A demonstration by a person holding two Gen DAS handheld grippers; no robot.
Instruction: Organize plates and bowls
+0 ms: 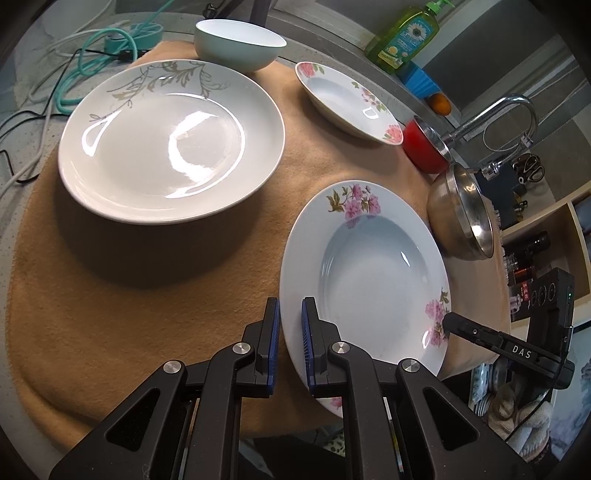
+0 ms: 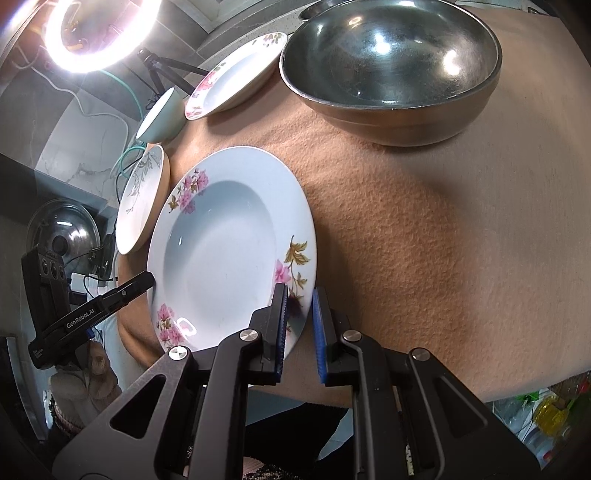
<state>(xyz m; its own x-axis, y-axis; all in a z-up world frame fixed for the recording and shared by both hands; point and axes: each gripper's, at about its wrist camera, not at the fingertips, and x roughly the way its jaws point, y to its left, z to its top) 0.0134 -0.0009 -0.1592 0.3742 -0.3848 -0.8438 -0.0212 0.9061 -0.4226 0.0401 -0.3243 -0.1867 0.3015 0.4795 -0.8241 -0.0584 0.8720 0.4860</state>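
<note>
Gripping near floral plate [image 1: 369, 280] by opposite rims: left tongs [image 1: 290, 314] clamped on left edge, right tongs [image 2: 300, 306] clamped on right edge. Judged: two-sided hold balances wide, slippery dish for lift onto stack. Plate sits at near edge of tan cloth [image 1: 147, 277] on desk. Beyond: steel bowl [image 2: 391, 70], large leaf-pattern plate [image 1: 170, 140], small floral plate [image 1: 347, 99], pale bowl [image 1: 236, 44]. Only left view shows red bowl [image 1: 421, 147], soap bottle [image 1: 406, 37]; only right view, ring light [image 2: 96, 33].
</note>
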